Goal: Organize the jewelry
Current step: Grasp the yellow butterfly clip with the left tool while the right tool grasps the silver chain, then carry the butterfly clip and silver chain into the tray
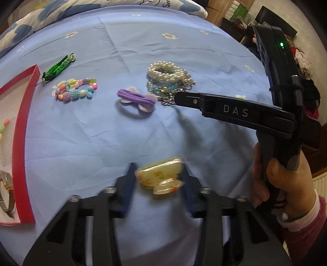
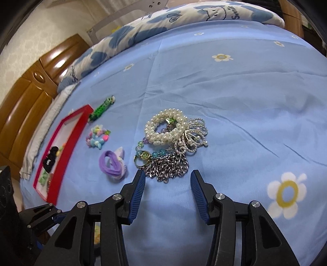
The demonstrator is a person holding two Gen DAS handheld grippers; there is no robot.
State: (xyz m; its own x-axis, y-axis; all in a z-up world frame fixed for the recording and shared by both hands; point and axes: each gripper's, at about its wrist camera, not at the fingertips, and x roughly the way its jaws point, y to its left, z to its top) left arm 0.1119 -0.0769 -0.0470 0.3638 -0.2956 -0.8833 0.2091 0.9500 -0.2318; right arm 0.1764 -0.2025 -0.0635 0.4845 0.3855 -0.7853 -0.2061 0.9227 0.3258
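My left gripper (image 1: 158,180) is shut on a yellow-green claw hair clip (image 1: 160,179), held above the blue bedsheet. My right gripper (image 2: 167,178) is open and empty, its tips just short of a silver chain (image 2: 167,166). The chain lies in a heap with a pearl bracelet (image 2: 165,127), a silver pearl brooch (image 2: 192,137) and a blue-green bead bracelet (image 2: 146,154). A purple hair tie (image 1: 136,99) (image 2: 113,163), a colourful bead bracelet (image 1: 75,91) (image 2: 98,136) and a green braided band (image 1: 58,67) (image 2: 102,109) lie to the left.
A red-rimmed box (image 1: 22,114) (image 2: 59,151) stands at the left with a comb, a watch and dark hair ties inside. A patterned quilt (image 2: 163,18) lies along the far edge. A wooden headboard (image 2: 30,92) is behind the box.
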